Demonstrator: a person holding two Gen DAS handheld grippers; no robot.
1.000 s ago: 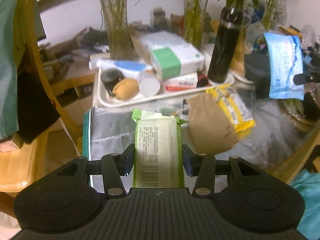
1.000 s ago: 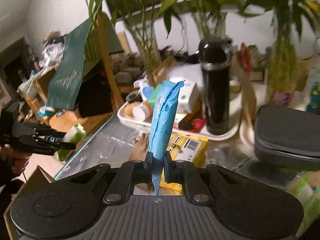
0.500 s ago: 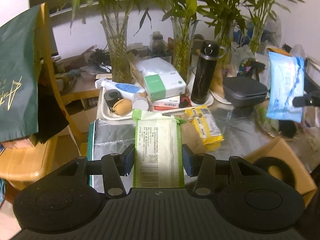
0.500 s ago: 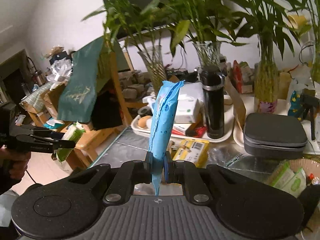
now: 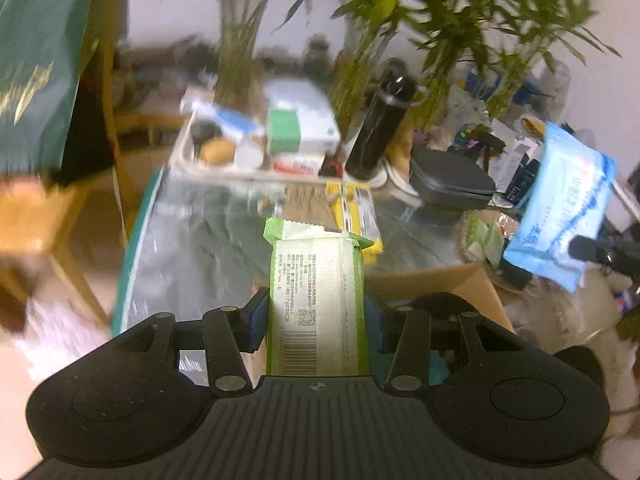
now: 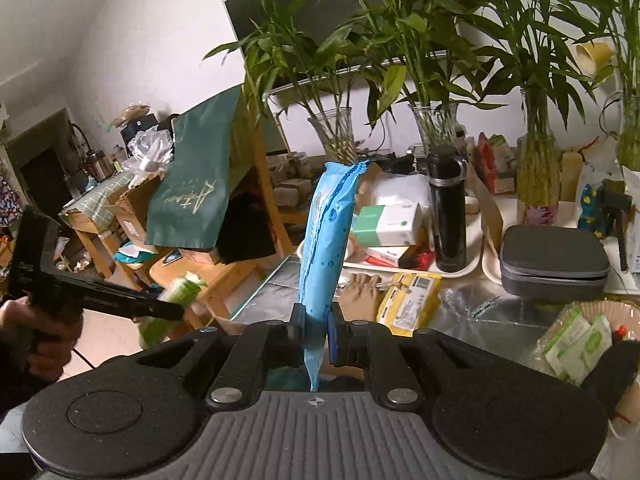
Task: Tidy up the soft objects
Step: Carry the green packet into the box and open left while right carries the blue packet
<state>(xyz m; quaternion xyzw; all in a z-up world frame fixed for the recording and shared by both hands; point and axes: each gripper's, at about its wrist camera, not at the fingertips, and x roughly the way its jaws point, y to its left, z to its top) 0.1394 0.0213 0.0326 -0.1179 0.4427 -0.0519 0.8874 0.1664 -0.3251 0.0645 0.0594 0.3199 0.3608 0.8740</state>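
Observation:
My left gripper (image 5: 316, 322) is shut on a green and white soft pack (image 5: 318, 300), held flat in the air before the table's near edge. The pack also shows in the right wrist view (image 6: 168, 308), at the left. My right gripper (image 6: 318, 330) is shut on a blue soft pack (image 6: 326, 248), held upright on edge. That blue pack shows broadside at the right of the left wrist view (image 5: 560, 208). A yellow pack (image 6: 408, 300) lies on the table. An open cardboard box (image 5: 436, 284) sits below, between both grippers.
A white tray (image 6: 460, 270) holds a black flask (image 6: 446, 208), a tissue box (image 6: 386, 224) and small items. A grey case (image 6: 554, 256), a basket of green sachets (image 6: 580, 336), bamboo vases and a wooden chair with a green bag (image 6: 192, 200) surround the foil-covered table.
Both grippers have pulled back and risen from the table with their packs. The cardboard box has come into the left wrist view below the green pack. The left view is blurred with motion.

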